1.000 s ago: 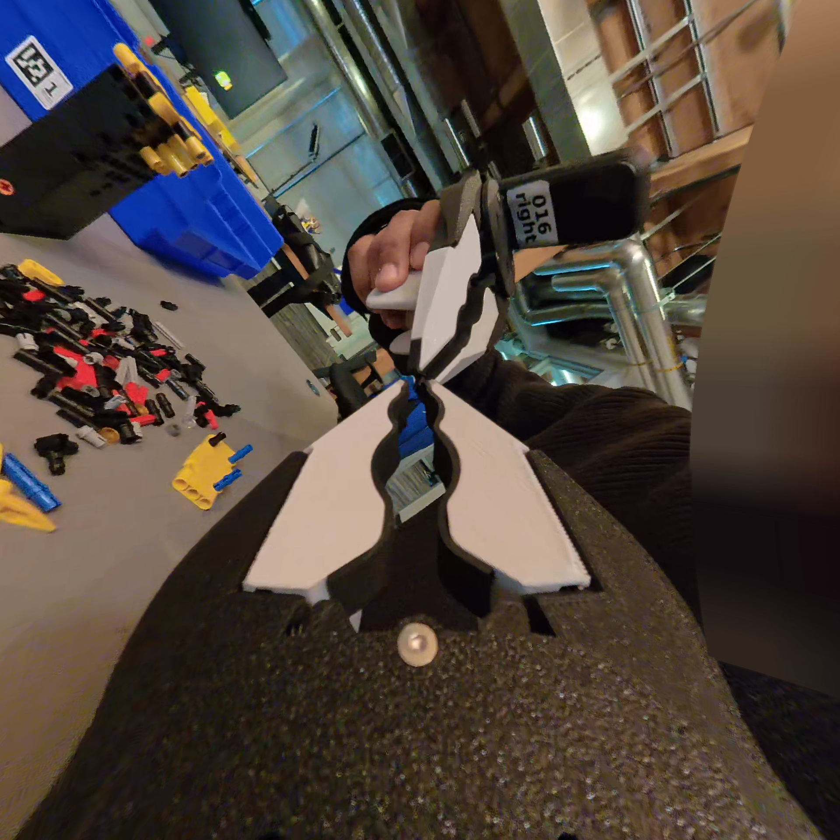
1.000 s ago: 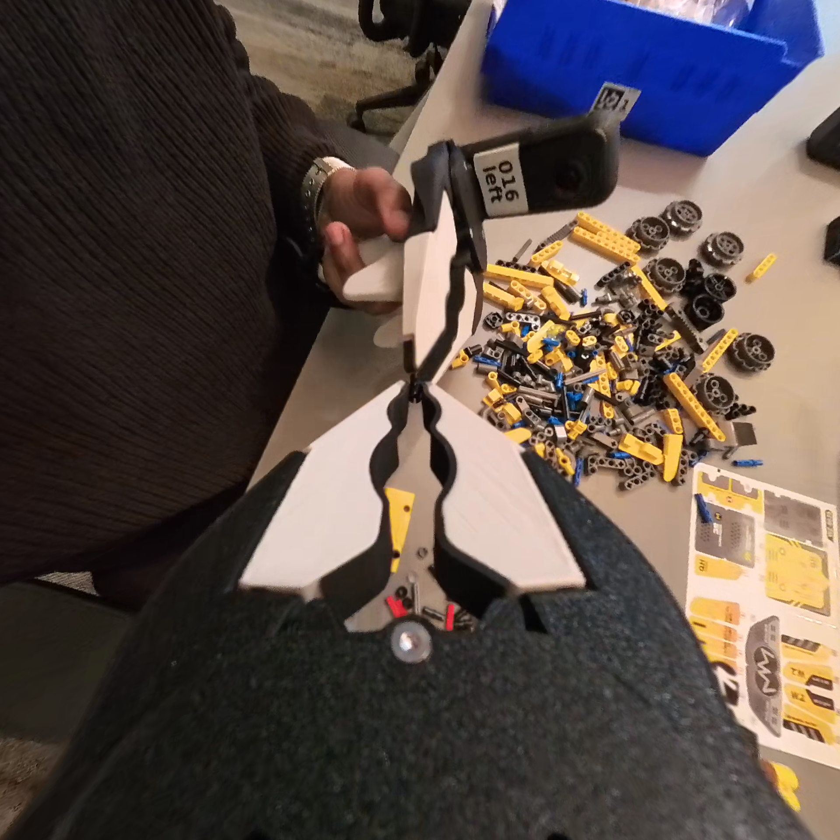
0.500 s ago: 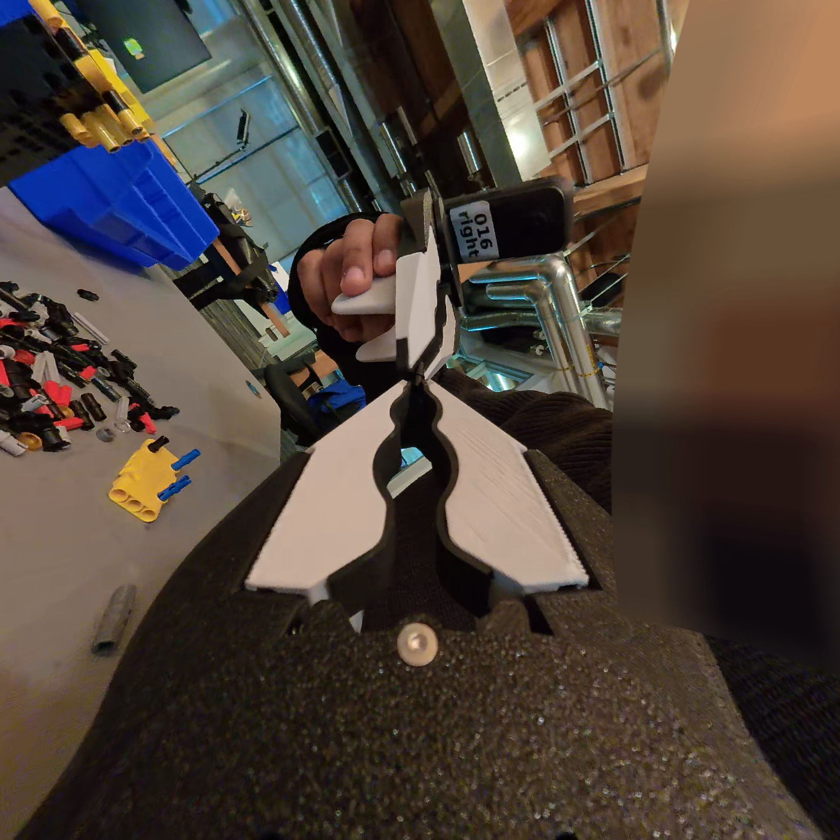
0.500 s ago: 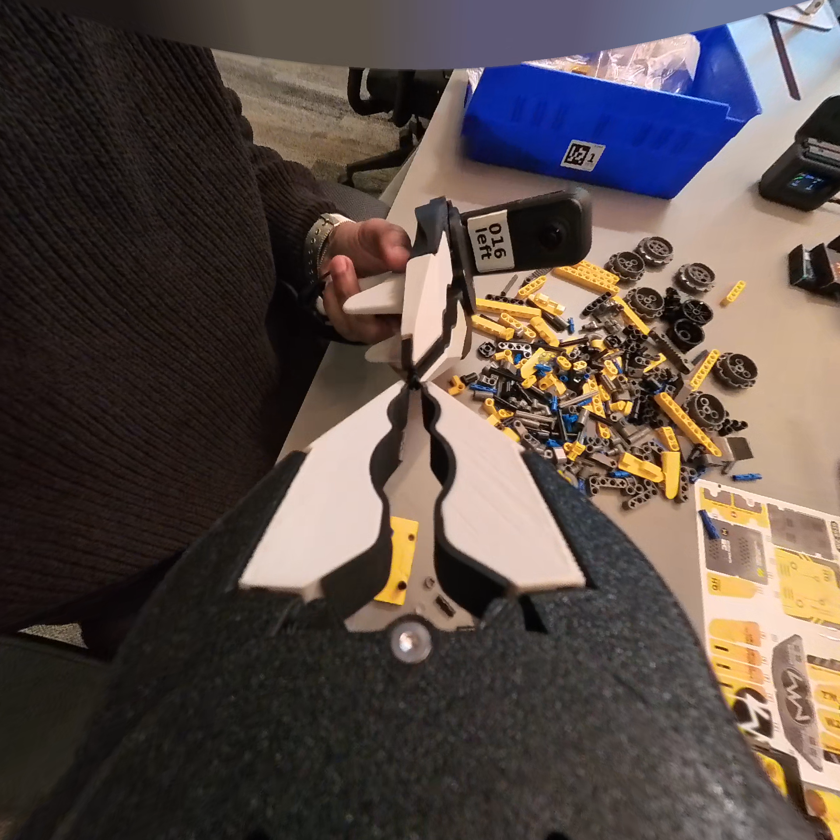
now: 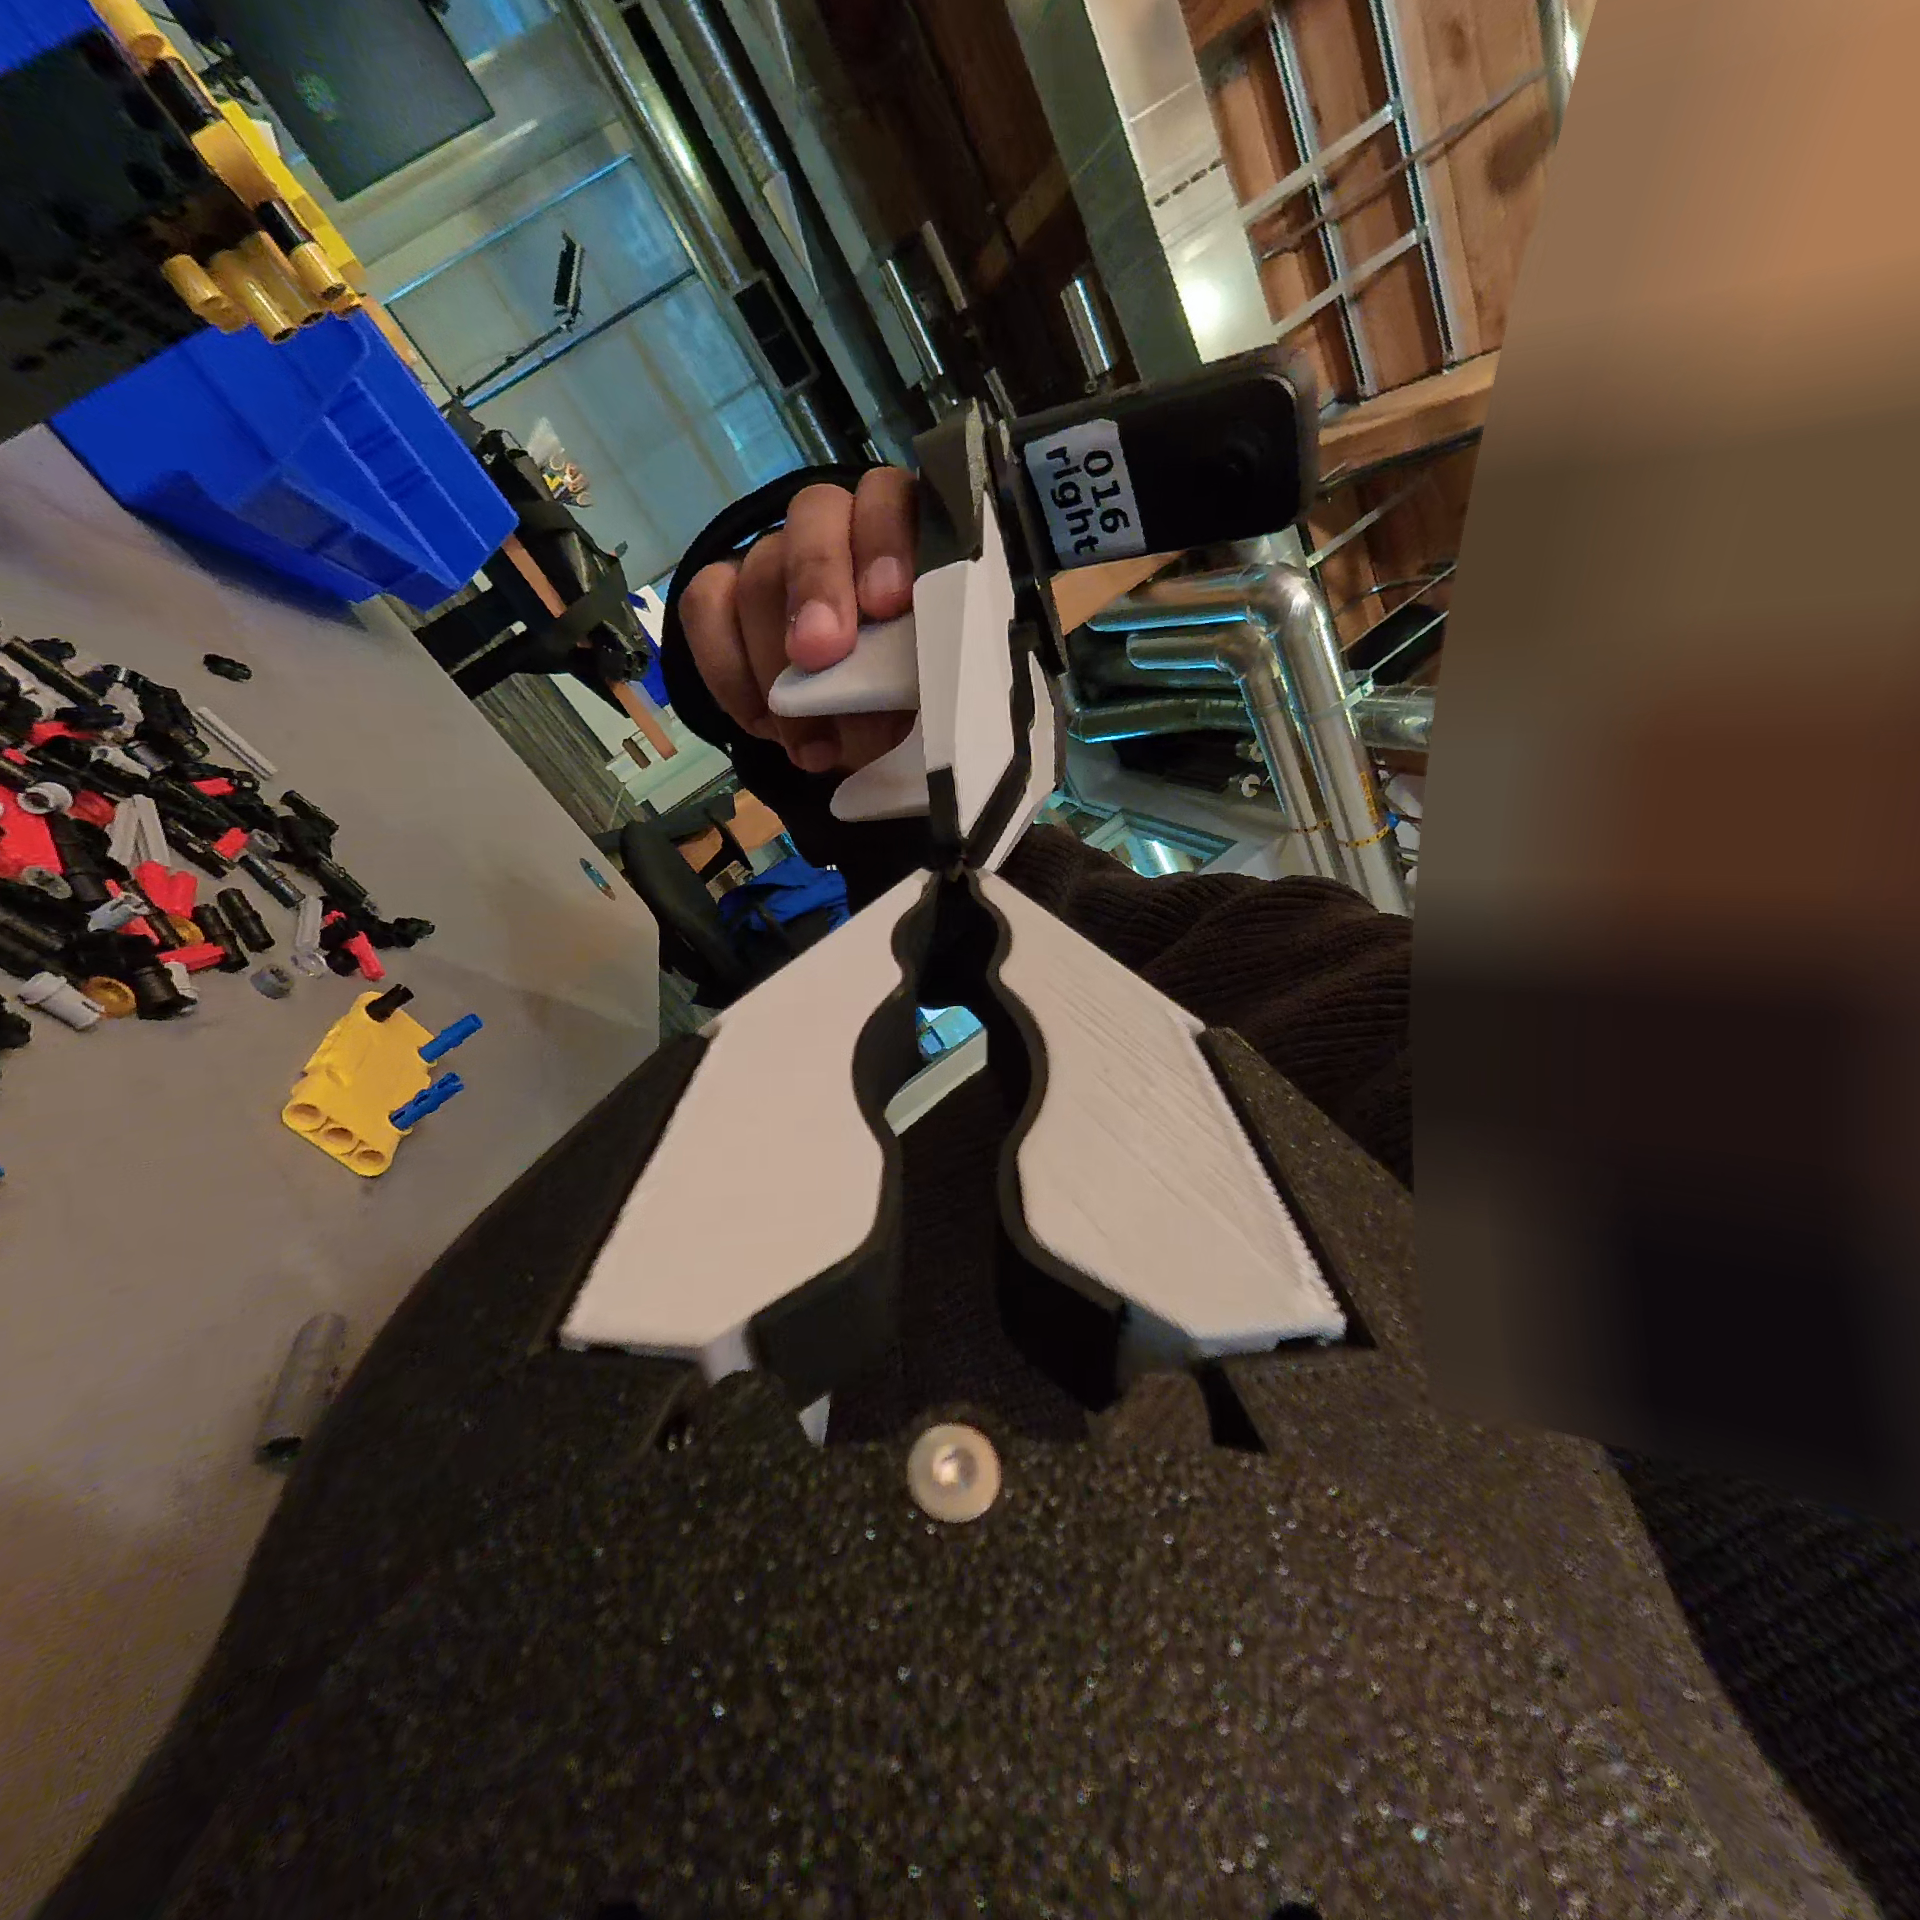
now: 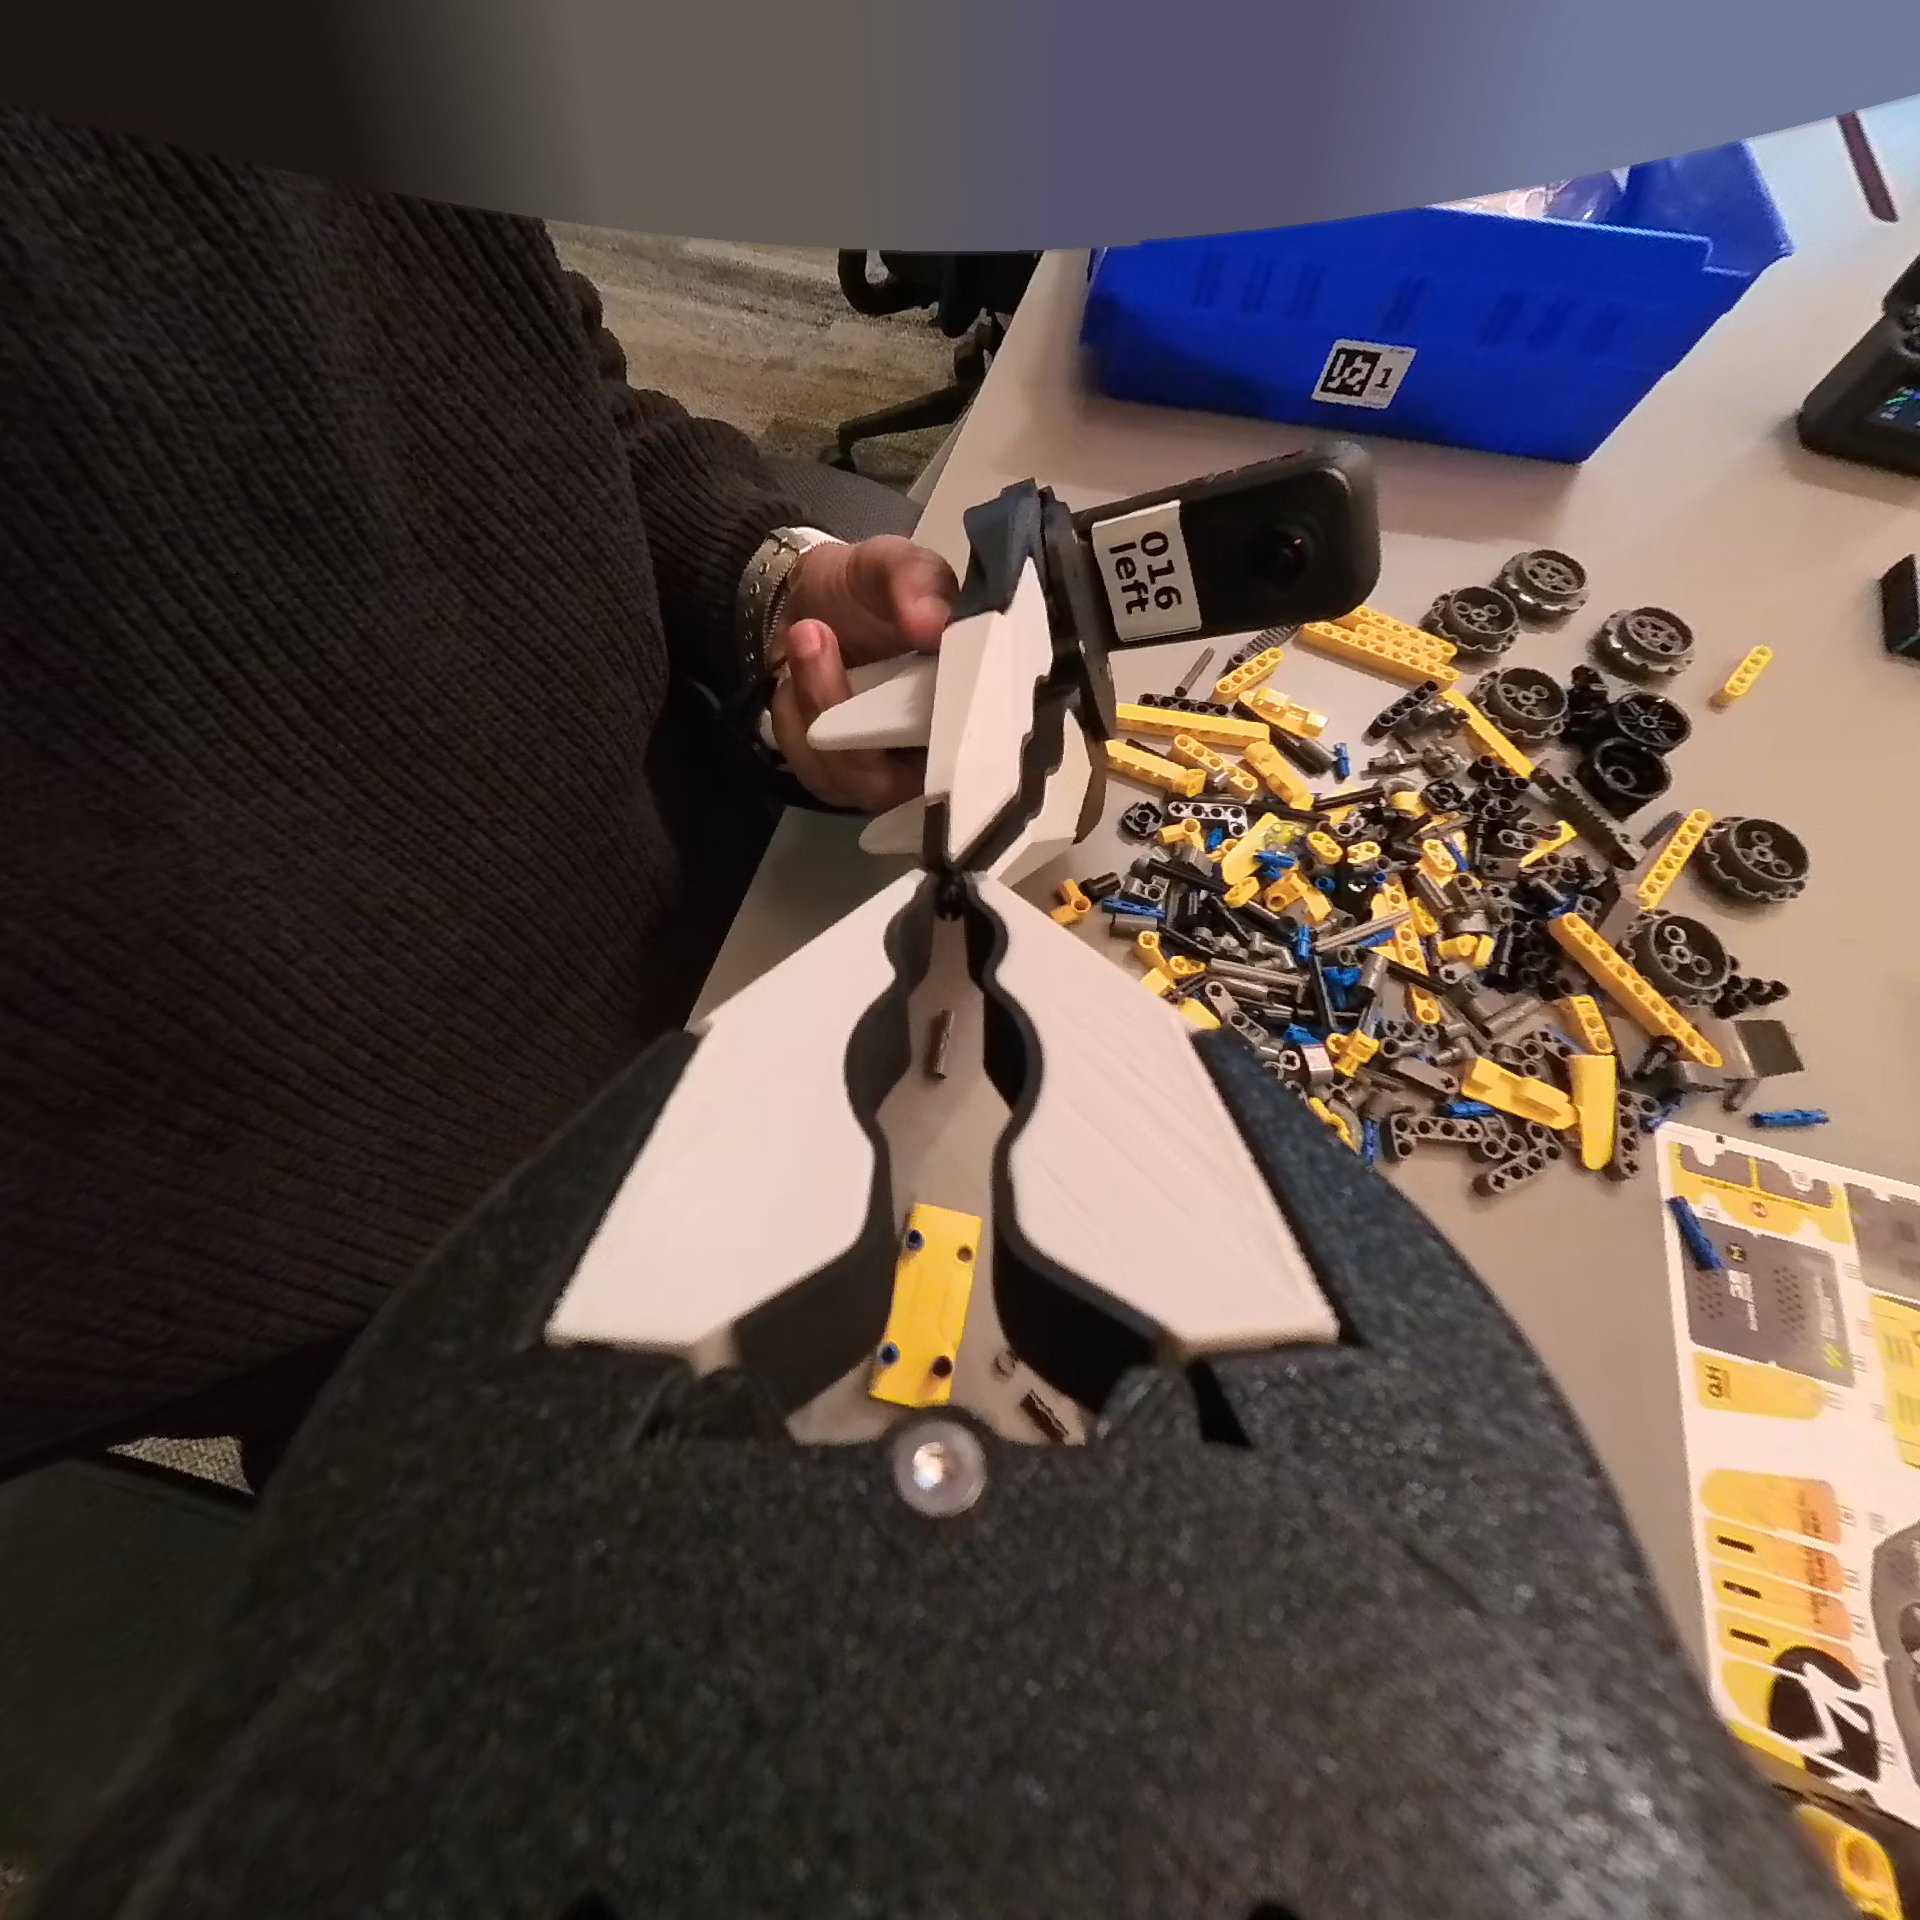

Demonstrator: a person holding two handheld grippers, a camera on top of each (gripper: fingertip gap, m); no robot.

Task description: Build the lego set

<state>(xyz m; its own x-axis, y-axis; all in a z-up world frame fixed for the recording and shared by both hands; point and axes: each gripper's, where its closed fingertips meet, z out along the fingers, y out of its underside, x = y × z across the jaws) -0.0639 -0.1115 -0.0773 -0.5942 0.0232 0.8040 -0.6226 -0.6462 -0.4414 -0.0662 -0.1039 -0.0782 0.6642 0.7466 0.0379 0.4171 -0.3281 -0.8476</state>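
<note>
My left gripper (image 5: 951,881) and right gripper (image 6: 948,885) are held in the air, tip to tip, above the grey table's near edge (image 6: 831,894). Both pairs of white fingers are closed. A small black part (image 6: 948,902) is pinched where the tips meet; it also shows in the left wrist view (image 5: 951,860). I cannot tell whether it is one piece or two. The right gripper (image 5: 966,831) faces me in the left wrist view, held by a hand (image 5: 800,644). The left gripper (image 6: 951,852) faces me in the right wrist view, held by a hand (image 6: 852,644).
A pile of yellow, black and blue building parts (image 6: 1403,935) and black wheels (image 6: 1621,707) lie right. A blue bin (image 6: 1403,312) stands behind, a printed sheet (image 6: 1808,1351) at right. Black and red parts (image 5: 135,883), a yellow piece with blue pins (image 5: 358,1091) and a grey tube (image 5: 301,1382) lie left. Left and right tips are no more than a few centimetres apart.
Both grippers stay tip to tip and shut. The pair has drifted and turned above the table, so the parts below have shifted in both views.
</note>
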